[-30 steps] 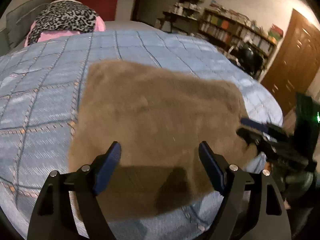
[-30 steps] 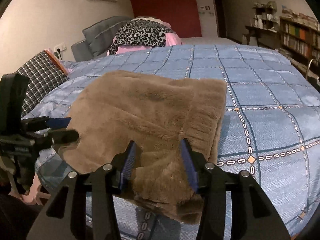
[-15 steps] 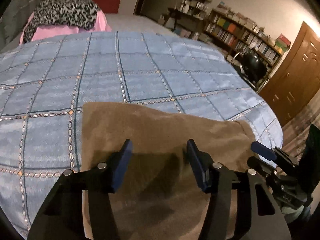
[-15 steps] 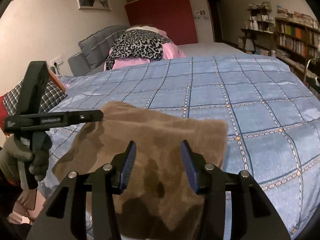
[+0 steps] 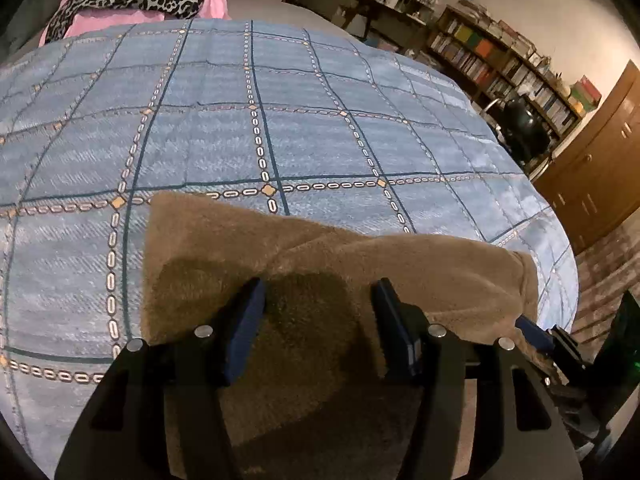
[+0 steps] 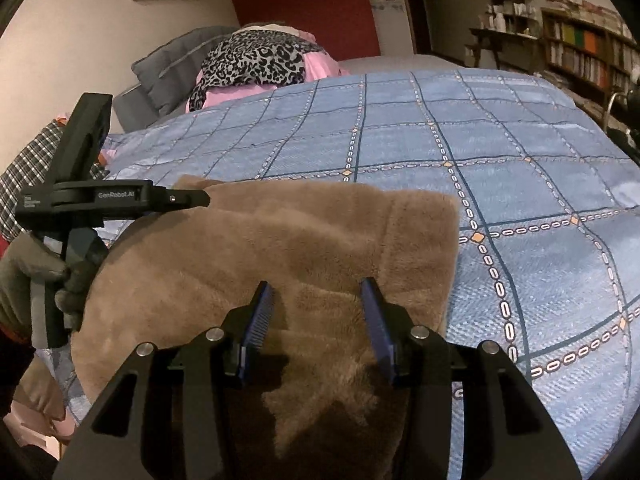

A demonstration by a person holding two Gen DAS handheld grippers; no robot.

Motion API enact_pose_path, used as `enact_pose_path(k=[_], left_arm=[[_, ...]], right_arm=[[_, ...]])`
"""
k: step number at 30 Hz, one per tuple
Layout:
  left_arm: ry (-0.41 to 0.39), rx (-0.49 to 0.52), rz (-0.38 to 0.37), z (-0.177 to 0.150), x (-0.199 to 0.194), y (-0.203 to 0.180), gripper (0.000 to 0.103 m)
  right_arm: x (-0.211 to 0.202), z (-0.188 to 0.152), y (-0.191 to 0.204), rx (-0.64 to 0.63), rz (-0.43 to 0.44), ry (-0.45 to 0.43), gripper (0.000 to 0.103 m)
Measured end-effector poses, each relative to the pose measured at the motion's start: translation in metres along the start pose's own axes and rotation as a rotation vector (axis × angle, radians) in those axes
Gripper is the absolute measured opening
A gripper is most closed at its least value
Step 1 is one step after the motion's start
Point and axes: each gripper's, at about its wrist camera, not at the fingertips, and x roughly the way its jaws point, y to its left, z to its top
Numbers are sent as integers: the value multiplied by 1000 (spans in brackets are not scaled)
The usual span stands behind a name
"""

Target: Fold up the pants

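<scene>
Only one bit of readable text anywhere — "GenRobot.AI" in light lettering on the black arm of the left gripper, seen from the right wrist view. It sits on the side of that arm, roughly midway along. Further back on the same arm, towards the gloved hand that holds it, there's a second small light label, but it's too tiny and blurred to make out. There are a couple of small paper notes on the wall well behind the gripper — nothing legible on them. Book spines on the bookshelf across the room show colours only, no titles I can read.
</scene>
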Motion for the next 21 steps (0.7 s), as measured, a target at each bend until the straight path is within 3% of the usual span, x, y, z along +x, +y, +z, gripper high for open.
enact_pose_path(k=[5,14,21], left_arm=[[-31,-11,-25,-5,-2,3,60],[-101,-53,-13,-14,-47,0,68],[-152,58,57,-52,-85,-26,75]], right_arm=[[0,-12,11,-60,-50,-51,47],[-2,-12,1,-19,-24,-46,47],[-4,-7,-2,17,-6,-39,47]])
